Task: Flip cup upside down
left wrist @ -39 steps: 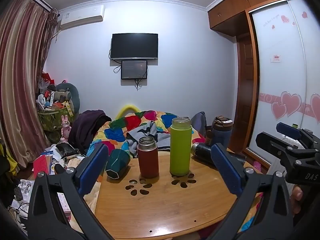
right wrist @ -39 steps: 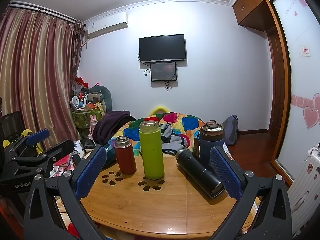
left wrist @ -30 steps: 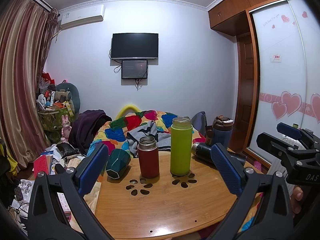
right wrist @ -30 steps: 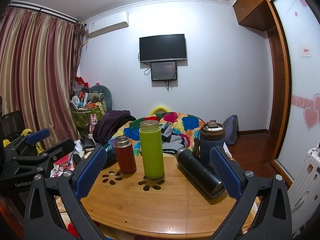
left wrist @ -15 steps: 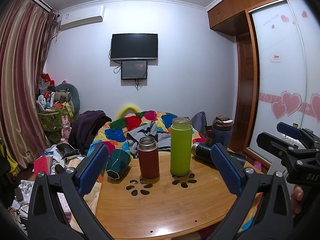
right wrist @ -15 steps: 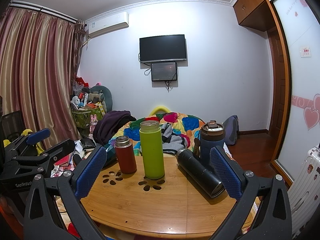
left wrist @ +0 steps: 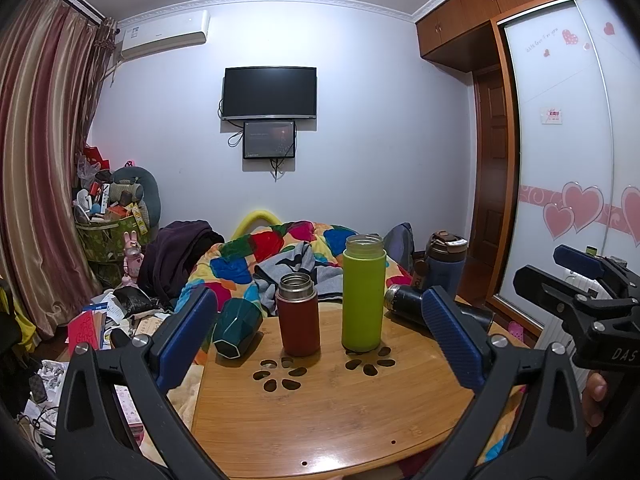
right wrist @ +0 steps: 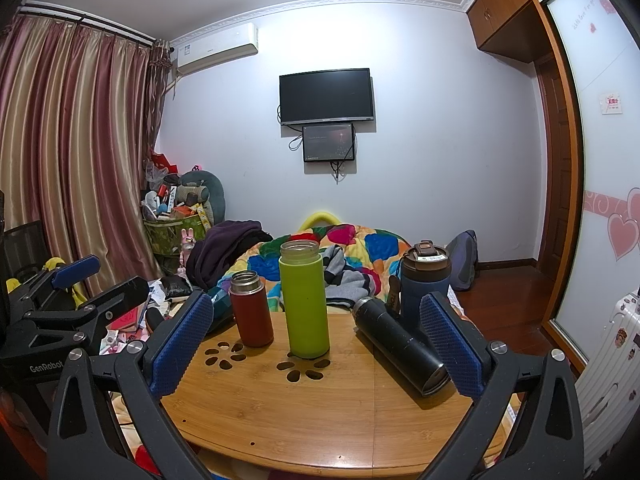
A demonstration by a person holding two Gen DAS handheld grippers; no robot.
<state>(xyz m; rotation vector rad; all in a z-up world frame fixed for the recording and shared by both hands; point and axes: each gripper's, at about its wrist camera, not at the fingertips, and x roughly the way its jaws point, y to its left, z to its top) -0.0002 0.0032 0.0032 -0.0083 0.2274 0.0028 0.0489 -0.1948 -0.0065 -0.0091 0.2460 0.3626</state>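
A round wooden table (left wrist: 328,412) holds several cups. A dark teal faceted cup (left wrist: 236,330) lies on its side at the table's left edge. A red flask (left wrist: 299,314) and a lime green bottle (left wrist: 363,294) stand upright, mouths open. A black flask (right wrist: 400,344) lies on its side at the right, and a dark blue lidded tumbler (right wrist: 424,280) stands behind it. My left gripper (left wrist: 320,336) is open and empty, short of the cups. My right gripper (right wrist: 316,344) is open and empty, also short of them.
A bed with a colourful quilt (left wrist: 288,252) lies behind the table. Clutter covers the floor at the left (left wrist: 100,320). A wardrobe with sliding doors (left wrist: 572,184) stands at the right. The table top (right wrist: 320,412) has flower-shaped cut-outs.
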